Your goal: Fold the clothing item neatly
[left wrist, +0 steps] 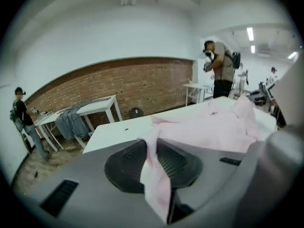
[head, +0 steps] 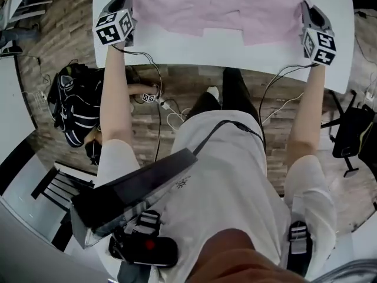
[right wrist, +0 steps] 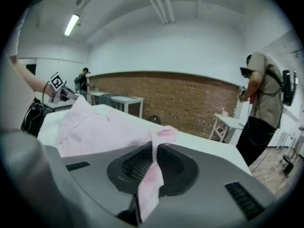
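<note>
A pale pink garment (head: 215, 7) is stretched across the white table (head: 224, 55) between my two grippers, its near edge lifted. My left gripper (head: 126, 7) is at the garment's left end, shut on a pinch of the pink cloth (left wrist: 154, 175) that runs between its dark pads. My right gripper (head: 305, 13) is at the right end, shut on another fold of the cloth (right wrist: 151, 175). The garment (left wrist: 218, 127) drapes from the left jaws across to the other gripper; in the right gripper view the garment (right wrist: 99, 127) sags toward the left gripper (right wrist: 59, 87).
A black bag (head: 73, 108) and loose cables (head: 168, 108) lie on the wooden floor by the table's near edge. A black stand (head: 353, 137) is at the right. Other white tables (left wrist: 88, 110) and people (right wrist: 259, 108) are along the brick wall.
</note>
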`<state>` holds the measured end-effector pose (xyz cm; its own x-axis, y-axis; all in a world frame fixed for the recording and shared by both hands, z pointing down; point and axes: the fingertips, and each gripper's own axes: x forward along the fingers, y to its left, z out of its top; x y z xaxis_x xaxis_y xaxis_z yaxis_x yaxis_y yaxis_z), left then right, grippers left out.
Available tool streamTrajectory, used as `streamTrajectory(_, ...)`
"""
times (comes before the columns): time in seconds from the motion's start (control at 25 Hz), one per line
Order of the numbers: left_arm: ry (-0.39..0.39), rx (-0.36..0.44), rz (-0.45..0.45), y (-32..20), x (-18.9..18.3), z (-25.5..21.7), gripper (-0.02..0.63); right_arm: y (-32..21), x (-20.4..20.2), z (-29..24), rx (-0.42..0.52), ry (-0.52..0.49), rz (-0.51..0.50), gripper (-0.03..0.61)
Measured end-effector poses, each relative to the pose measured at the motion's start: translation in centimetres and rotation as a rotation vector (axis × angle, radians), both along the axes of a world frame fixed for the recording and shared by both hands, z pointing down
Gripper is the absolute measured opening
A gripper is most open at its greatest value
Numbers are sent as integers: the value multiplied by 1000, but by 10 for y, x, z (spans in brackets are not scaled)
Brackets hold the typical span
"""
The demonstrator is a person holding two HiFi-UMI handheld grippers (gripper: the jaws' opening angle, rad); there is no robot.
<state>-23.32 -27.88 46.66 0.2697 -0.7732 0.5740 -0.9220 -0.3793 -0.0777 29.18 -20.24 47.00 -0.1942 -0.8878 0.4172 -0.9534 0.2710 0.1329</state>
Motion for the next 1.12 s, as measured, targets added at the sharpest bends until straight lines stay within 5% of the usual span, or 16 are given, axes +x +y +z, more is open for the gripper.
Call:
streamTrajectory(0.08, -61, -58, -10, -26, 3, 36, 184, -25, -6, 39, -115, 46, -63, 112)
streamTrajectory(0.12, -65, -68, -20, -32, 4, 46, 195, -31, -8, 53, -158, 78, -88, 155)
streamTrajectory(0.28, -58, -14, 10, -24, 24, 51, 193, -29, -7, 58, -206, 210, -95, 158)
streamTrajectory(0.44, 82, -60, 219, 12, 92, 55, 193, -13, -61, 57, -210, 62, -214, 150)
streamTrajectory(0.52, 101, -109, 296, 28, 118, 68, 172, -7, -96, 69, -243, 9, -288, 3)
streamTrajectory(0.6, 89, -149, 348, 37, 137, 87, 169, -4, -116, 86, -288, 28, -313, 3)
streamTrajectory(0.76, 79, -209, 356, 40, 150, 112, 169, -8, -117, 111, -333, 125, -277, 3)
streamTrajectory(1.12, 108, -236, 312, 65, 147, 122, 169, -1, -103, 115, -327, 136, -188, 3)
